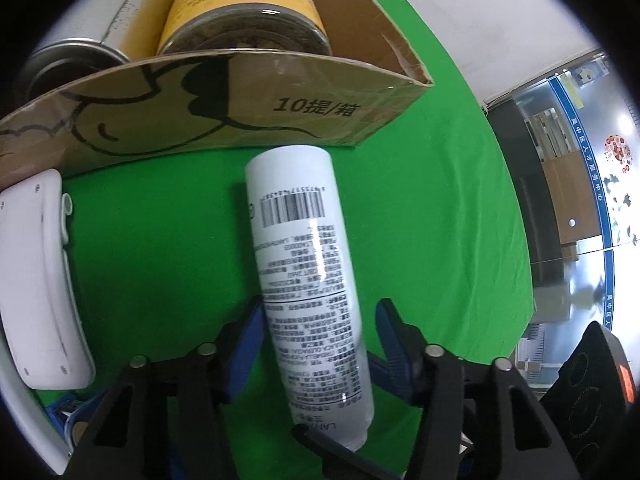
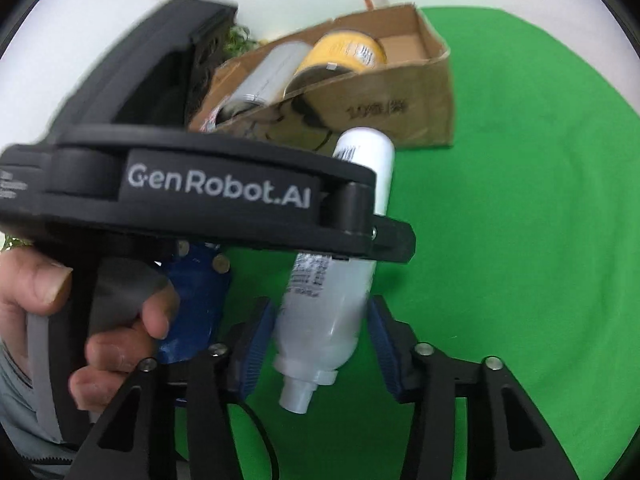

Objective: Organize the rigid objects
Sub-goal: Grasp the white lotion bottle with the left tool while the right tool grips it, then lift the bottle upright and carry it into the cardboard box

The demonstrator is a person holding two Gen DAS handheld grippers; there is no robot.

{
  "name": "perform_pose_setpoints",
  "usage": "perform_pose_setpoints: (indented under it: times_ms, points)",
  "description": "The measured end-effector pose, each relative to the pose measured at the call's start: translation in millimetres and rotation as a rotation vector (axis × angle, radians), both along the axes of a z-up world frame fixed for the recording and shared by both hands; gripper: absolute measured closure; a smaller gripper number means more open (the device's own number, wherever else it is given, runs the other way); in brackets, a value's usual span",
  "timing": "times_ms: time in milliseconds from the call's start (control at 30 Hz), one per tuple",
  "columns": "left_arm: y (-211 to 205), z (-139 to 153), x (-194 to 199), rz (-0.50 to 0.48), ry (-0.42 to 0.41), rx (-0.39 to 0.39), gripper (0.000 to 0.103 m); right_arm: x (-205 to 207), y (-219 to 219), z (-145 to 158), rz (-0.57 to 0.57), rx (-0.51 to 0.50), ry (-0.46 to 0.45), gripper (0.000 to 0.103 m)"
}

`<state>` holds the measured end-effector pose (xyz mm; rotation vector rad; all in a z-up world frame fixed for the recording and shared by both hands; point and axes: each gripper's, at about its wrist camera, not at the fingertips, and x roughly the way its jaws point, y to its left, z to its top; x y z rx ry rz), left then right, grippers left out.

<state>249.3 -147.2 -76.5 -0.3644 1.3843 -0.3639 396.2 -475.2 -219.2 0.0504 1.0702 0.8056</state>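
Note:
A white bottle (image 1: 308,284) with a barcode and small print lies between the blue pads of my left gripper (image 1: 318,332), base pointing at a cardboard box (image 1: 224,108). The jaws stand wider than the bottle; a gap shows on its right side. The box holds a yellow-labelled can (image 1: 244,12) and a silver can (image 1: 76,56). In the right wrist view the same bottle (image 2: 332,300) sits between the pads of my right gripper (image 2: 320,344), neck toward the camera, with gaps on both sides. The left gripper's black body (image 2: 200,192) crosses above it.
A green cloth (image 1: 420,220) covers the round table. A white plastic object (image 1: 36,280) lies at the left. A black device (image 1: 592,392) sits at the right edge. The box (image 2: 360,96) stands at the far side of the table in the right wrist view.

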Motion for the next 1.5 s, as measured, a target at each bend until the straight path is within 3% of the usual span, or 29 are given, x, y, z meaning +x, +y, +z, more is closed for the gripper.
perform_pose_setpoints:
  times_ms: [300, 700, 867, 1233, 1500]
  points:
    - [15, -3, -1, -0.003, -0.006, -0.01, 0.056, 1, 11, 1, 0.012, -0.055, -0.024, 0.057]
    - [4, 2, -5, -0.012, -0.053, -0.012, 0.057, 10, 30, -1, -0.016, -0.095, -0.014, 0.056]
    - [6, 28, -11, 0.01, -0.133, -0.016, 0.057, 8, 28, 16, -0.026, -0.065, -0.056, 0.056]
    - [14, 99, 3, 0.035, -0.328, -0.008, 0.057, 25, 38, 82, -0.014, -0.023, -0.245, 0.056]
    - [12, 126, 25, 0.024, -0.425, 0.017, 0.059, 63, 40, 104, -0.034, 0.003, -0.27, 0.058]
